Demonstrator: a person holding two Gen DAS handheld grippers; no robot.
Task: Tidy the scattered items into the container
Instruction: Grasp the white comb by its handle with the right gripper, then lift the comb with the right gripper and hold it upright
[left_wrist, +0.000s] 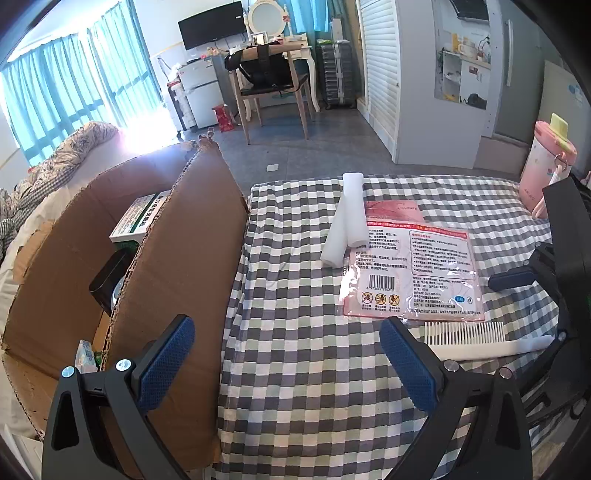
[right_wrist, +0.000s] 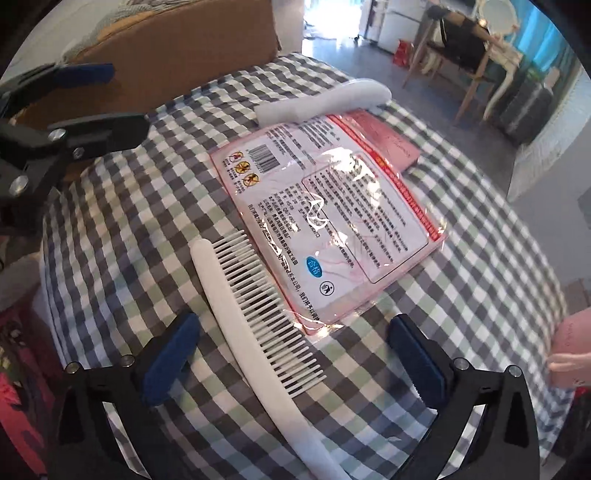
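Both tongs gape empty: the right gripper (right_wrist: 291, 354) straddles the white comb (right_wrist: 255, 328) on the checked cloth (right_wrist: 129, 229), the left gripper (left_wrist: 288, 362) near the cardboard box (left_wrist: 177, 236).

A: We lose the comb's (right_wrist: 255, 350) handle past the bottom edge, between the right gripper's fingers (right_wrist: 170, 354). Beyond them, the pink booklet (right_wrist: 395, 144) lies mostly under the printed packet (right_wrist: 332, 206).

B: And we cannot read the packet's small print. Right of those fingers, the pink bottle (right_wrist: 572, 350) is cut by the edge.

A: From the left wrist, the cardboard box's (left_wrist: 177, 266) near flap, just beyond the left finger (left_wrist: 166, 365), hides most of its contents; we see only a corner of a white carton (left_wrist: 136, 221) and part of something black (left_wrist: 107, 280).

B: Its label is too small for us to read.
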